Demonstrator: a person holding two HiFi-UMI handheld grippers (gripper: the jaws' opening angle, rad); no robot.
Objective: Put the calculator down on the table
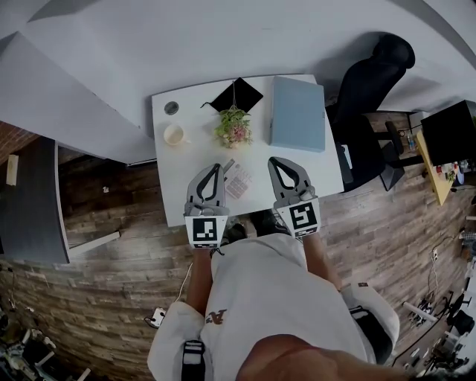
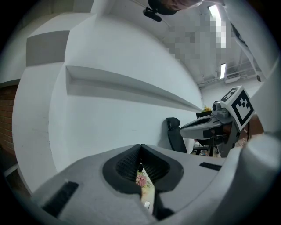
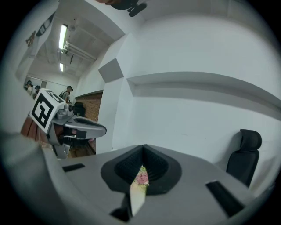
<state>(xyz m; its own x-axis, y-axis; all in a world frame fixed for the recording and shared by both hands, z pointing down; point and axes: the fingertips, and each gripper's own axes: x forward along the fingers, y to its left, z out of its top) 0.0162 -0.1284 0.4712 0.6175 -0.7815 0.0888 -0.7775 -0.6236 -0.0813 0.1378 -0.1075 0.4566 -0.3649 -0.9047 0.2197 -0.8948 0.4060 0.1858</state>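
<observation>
Over the desk (image 1: 184, 158), left gripper (image 1: 217, 168) and right gripper (image 1: 274, 161), jaws clenched empty, flank the calculator (image 1: 239, 181); a careless swing could knock it off.

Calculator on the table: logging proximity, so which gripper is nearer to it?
Left. In the head view the left gripper is right beside the calculator, at its left edge; the right gripper is off to its right across a clear gap.

Soft, even indoor light, no hard glare. Head view: heavy fisheye, floor (image 1: 97, 298) & walls bow at the edges; white surface (image 1: 186, 160) is the brightest area, w/ only short faint shadows on it. Both gripper views: round fisheye w/ black corners, ceiling tubes (image 2: 215, 12) (image 3: 63, 36) blown out, near foreground slightly soft, bkgd clearer.
</observation>
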